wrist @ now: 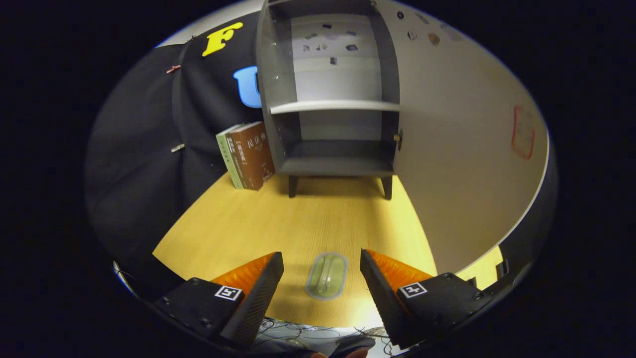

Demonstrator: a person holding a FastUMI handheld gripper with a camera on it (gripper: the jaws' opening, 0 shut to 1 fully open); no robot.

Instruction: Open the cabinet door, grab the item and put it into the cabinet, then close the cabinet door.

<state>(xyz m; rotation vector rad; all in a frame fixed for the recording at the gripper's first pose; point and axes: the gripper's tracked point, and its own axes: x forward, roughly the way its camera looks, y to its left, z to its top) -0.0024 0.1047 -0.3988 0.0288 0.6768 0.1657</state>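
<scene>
Green lidded container [326, 276] lies flat on the wooden table [238, 228] between the spread fingers of the gripper [322, 268], untouched; beyond stands the cabinet [330, 164], its door [462, 149] open.

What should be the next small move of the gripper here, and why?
Probably lower the open gripper and close it on the green item. The item lies flat on the wooden table between the fingers, untouched, and the cabinet beyond already has its door swung open.
</scene>
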